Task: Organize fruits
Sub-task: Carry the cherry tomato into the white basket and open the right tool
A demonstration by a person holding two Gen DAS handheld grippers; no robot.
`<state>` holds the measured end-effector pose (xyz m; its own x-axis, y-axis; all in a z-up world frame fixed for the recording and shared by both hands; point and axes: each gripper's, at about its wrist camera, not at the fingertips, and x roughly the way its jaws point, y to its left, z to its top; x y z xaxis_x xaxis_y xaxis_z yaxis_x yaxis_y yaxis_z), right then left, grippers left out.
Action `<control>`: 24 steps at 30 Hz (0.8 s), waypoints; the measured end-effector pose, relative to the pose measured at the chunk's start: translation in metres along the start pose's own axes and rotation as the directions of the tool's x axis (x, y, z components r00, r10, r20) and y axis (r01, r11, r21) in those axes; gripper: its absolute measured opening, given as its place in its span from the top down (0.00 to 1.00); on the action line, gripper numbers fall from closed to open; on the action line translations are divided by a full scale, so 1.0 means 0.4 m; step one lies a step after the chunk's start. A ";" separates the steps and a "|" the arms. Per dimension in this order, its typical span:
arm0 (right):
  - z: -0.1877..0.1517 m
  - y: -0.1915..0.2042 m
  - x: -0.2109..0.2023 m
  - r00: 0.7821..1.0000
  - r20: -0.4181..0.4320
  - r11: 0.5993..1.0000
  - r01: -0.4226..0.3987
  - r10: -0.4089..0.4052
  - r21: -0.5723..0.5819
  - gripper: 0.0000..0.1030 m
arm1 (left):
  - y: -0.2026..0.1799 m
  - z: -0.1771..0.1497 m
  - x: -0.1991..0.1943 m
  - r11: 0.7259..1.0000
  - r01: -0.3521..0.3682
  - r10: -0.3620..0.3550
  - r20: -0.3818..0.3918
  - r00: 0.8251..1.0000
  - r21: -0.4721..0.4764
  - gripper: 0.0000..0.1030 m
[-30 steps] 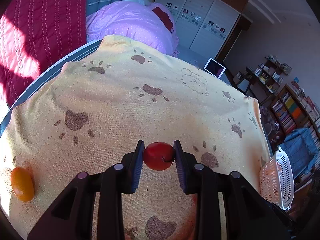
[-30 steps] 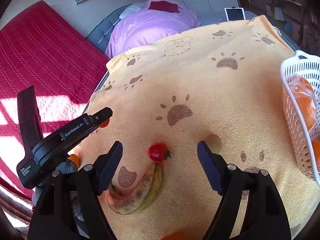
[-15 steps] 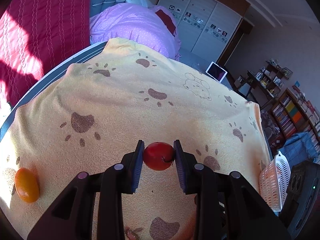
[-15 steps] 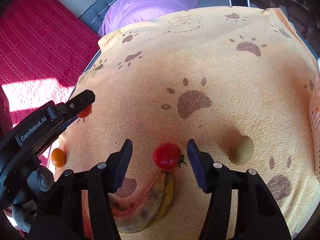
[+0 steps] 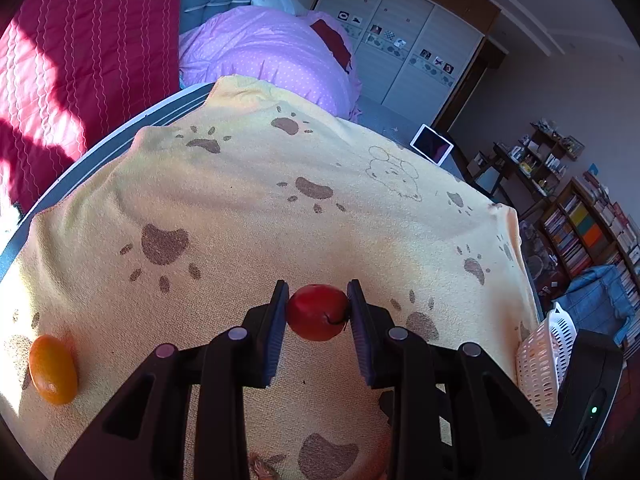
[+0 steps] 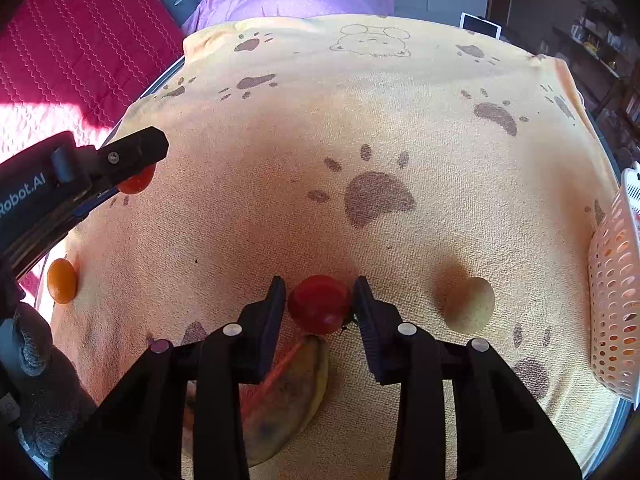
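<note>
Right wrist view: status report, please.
Right gripper closing, fingers at small red tomato. Left gripper shut on another red tomato. White perforated plastic basket right; spotted yellow banana underneath.

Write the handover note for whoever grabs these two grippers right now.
Left gripper: shut on a red tomato, held above the yellow towel.
Right gripper: jaws closing, a second red tomato between them and touching both pads, still on the towel, at the tip of the banana.
Loose on the towel: an orange fruit at the left edge, a pale yellow fruit right of the right gripper.
White basket at the right edge already holds something orange.
Left to do: basket both tomatoes, then the loose fruit.
</note>
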<state>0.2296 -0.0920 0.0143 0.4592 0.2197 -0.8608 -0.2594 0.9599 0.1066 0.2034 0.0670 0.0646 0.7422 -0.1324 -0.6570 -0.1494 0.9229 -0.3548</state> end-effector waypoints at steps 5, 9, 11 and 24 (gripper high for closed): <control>-0.001 -0.004 -0.014 1.000 0.020 1.000 -0.022 0.021 0.017 0.69 | 0.000 0.000 -0.001 1.000 0.003 -0.003 -0.001 1.000 0.001 0.70; 0.007 -0.019 -0.057 0.997 0.065 0.998 -0.044 0.041 0.046 0.69 | 0.001 0.001 -0.002 1.000 0.006 -0.006 0.000 1.000 0.000 0.70; 0.012 -0.031 -0.087 0.994 0.096 0.997 -0.055 0.049 0.061 0.69 | 0.001 0.001 -0.003 1.000 0.008 -0.008 0.001 1.000 0.000 0.70; -0.010 -0.198 -0.256 0.963 0.263 0.975 -0.010 -0.050 0.220 0.69 | -0.010 -0.005 -0.005 0.999 0.031 -0.031 0.003 0.999 0.018 0.70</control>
<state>0.1996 -0.1912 0.0920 0.6791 0.2098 -0.7035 -0.0708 0.9725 0.2217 0.2012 0.0626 0.0661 0.7487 -0.1601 -0.6432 -0.1144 0.9246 -0.3633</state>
